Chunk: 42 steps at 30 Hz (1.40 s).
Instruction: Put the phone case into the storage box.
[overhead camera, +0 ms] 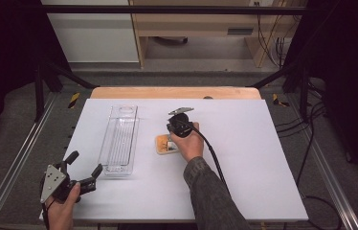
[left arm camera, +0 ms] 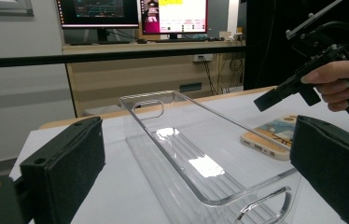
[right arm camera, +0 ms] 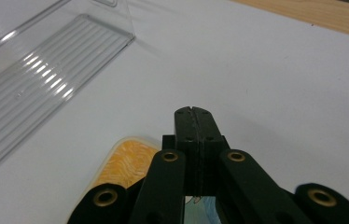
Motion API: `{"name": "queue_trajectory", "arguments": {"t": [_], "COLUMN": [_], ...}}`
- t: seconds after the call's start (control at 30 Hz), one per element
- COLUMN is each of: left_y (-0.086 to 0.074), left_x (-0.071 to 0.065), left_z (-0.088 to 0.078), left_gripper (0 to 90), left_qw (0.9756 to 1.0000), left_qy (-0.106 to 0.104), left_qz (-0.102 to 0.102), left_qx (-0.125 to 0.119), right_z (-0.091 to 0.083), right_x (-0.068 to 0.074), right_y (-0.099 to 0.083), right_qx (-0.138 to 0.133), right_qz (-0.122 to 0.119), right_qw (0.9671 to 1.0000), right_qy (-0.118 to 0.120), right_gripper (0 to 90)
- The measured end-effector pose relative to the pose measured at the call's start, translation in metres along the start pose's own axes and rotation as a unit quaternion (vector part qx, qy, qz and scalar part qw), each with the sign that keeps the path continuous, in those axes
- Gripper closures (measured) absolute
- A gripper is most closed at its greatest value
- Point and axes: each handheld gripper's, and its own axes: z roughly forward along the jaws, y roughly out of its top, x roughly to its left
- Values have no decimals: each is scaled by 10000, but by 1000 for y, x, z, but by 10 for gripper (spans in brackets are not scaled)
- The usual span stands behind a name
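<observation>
White matte tabletop [overhead camera: 244,158]; clear ribbed plastic tray [overhead camera: 119,139], rect.

A white sheet [overhead camera: 244,158] covers the tabletop [overhead camera: 177,92], whose bare wooden edge shows along the far side; a clear plastic tray [overhead camera: 119,139] lies lengthwise on the sheet left of the middle, its ribbed floor empty. Just right of the tray, near the middle, a small flat orange-rimmed card [overhead camera: 162,143] lies flat on the sheet; the two are apart.
</observation>
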Motion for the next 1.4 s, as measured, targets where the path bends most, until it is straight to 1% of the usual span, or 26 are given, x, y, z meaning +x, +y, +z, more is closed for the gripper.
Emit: {"name": "queue_trajectory", "arguments": {"t": [0.2,0.43,0.53,0.57,0.67,0.77,0.87,0.97,1.1,1.3,1.37,1.4], "left_y": [0,0,0,0,0,0,0,0,1,1,1,0], "left_x": [-1,-1,0,0,0,0,1,1,1,1,1,1], "left_z": [0,0,0,0,0,0,0,0,-1,-2,-1,-1], "left_gripper": [28,28,28,28,28,28,28,28,28,29,29,29], "left_qw": [10000,10000,10000,10000,10000,10000,10000,10000,10000,9999,9999,10000], "left_qy": [-13,-30,-29,-26,-27,-27,-25,-25,4,6,-2,-6], "left_qz": [9,-26,-34,-43,-57,-63,-65,-66,-83,-90,-92,-88], "left_qx": [-2,-20,-25,-35,-34,-45,-41,-39,-38,-45,-45,-40], "right_z": [5,13,18,19,22,25,24,20,17,21,20,19], "right_x": [-2,-12,-15,-15,-17,-18,-19,-17,-13,-16,-15,-14], "right_y": [-2,-4,-6,-7,-7,-9,-10,-9,-8,-9,-9,-10], "right_qx": [60,250,359,375,408,522,536,532,644,653,695,713], "right_qz": [51,191,194,174,236,264,248,247,90,222,192,123], "right_qw": [9999,9992,9987,9986,9983,9976,9977,9979,9977,9973,9972,9972], "right_qy": [-71,-257,-317,-333,-345,-376,-341,-280,-209,-240,-197,-164], "right_gripper": [900,900,900,900,900,900,900,900,900,900,900,900]}}
